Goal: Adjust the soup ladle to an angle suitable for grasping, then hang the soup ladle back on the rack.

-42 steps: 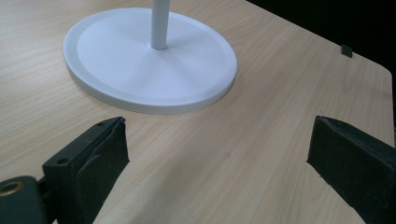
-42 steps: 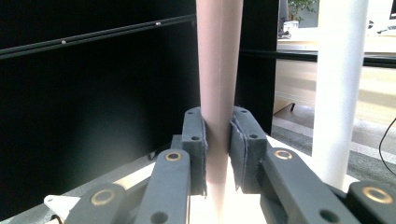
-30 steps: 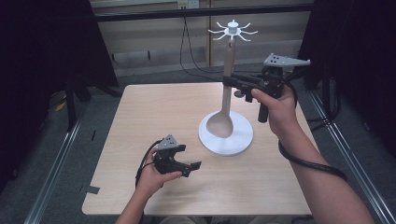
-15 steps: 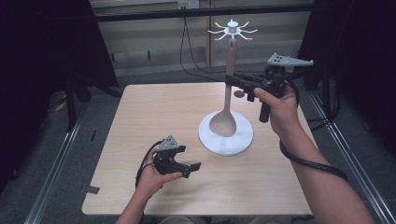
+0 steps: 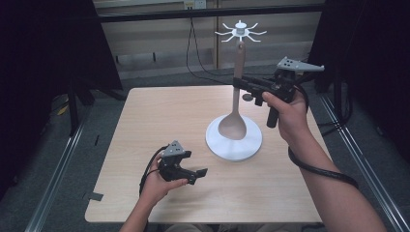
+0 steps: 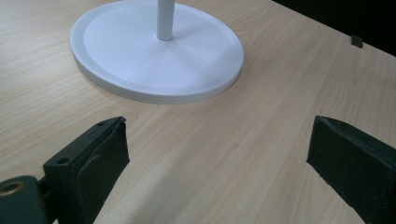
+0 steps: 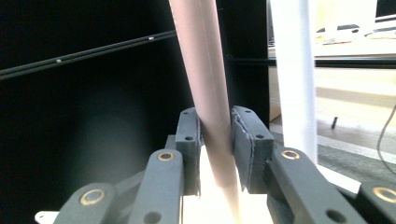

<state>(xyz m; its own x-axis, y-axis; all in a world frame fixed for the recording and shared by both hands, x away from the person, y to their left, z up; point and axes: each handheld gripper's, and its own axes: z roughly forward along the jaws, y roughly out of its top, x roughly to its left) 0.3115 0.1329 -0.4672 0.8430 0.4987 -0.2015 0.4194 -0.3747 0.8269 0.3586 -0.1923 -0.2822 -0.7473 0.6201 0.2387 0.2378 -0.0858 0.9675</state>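
Spoon (image 5: 235, 121) smooth tan handle | right gripper (image 7: 215, 140) clamping | round white base (image 6: 140, 60)

Beige spoon (image 5: 235, 116), white stand (image 5: 234, 142), pale wood-grain table (image 5: 159, 116), black fingers (image 6: 88, 163).

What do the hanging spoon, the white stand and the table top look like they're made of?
Spoon: probably wood or matte silicone; an even pinkish-tan with no clear grain, so it stays open. The right claw is shut on its handle.
Stand: likely painted metal or plastic; smooth uniform white with a soft sheen on the base.
Table top: light wood or wood-look laminate, with fine straight grain lines.
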